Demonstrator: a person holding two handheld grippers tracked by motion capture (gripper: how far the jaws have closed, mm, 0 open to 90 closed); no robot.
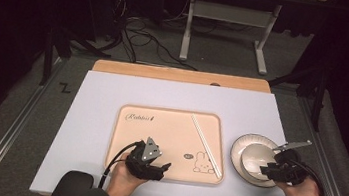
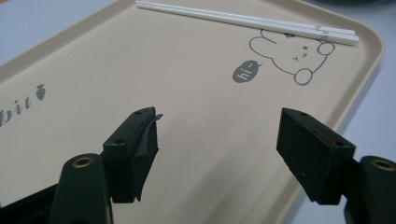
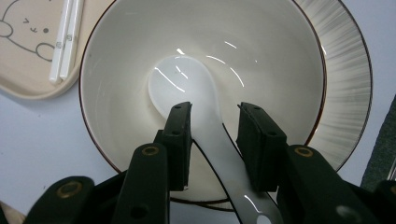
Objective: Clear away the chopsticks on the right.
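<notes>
Table [image 1: 102, 99] with pale top carries a beige tray [image 1: 169, 127] printed with a rabbit drawing and a "hi" bubble. White chopsticks [image 1: 205, 144] lie as a pair along the tray's right side, their near ends by the rabbit.

Left gripper [image 1: 156, 169] sits low over the tray's near edge, held in the person's left hand [image 1: 125, 177]. In the left gripper view its jaws stand wide apart with only bare tray surface between them.

Right of the tray, just beside it: white bowl [image 1: 257, 159] standing on a striped plate [image 1: 239, 146]. White spoon [image 3: 187, 88] lies inside the bowl, its scoop at the bottom and its handle rising over the near rim.

Right gripper [image 3: 215, 135] is at the bowl's near rim, jaws narrowed on either side of the spoon handle. Left jaw looks to touch the handle; a thin gap shows at the right jaw, so firm grip cannot be confirmed.
</notes>
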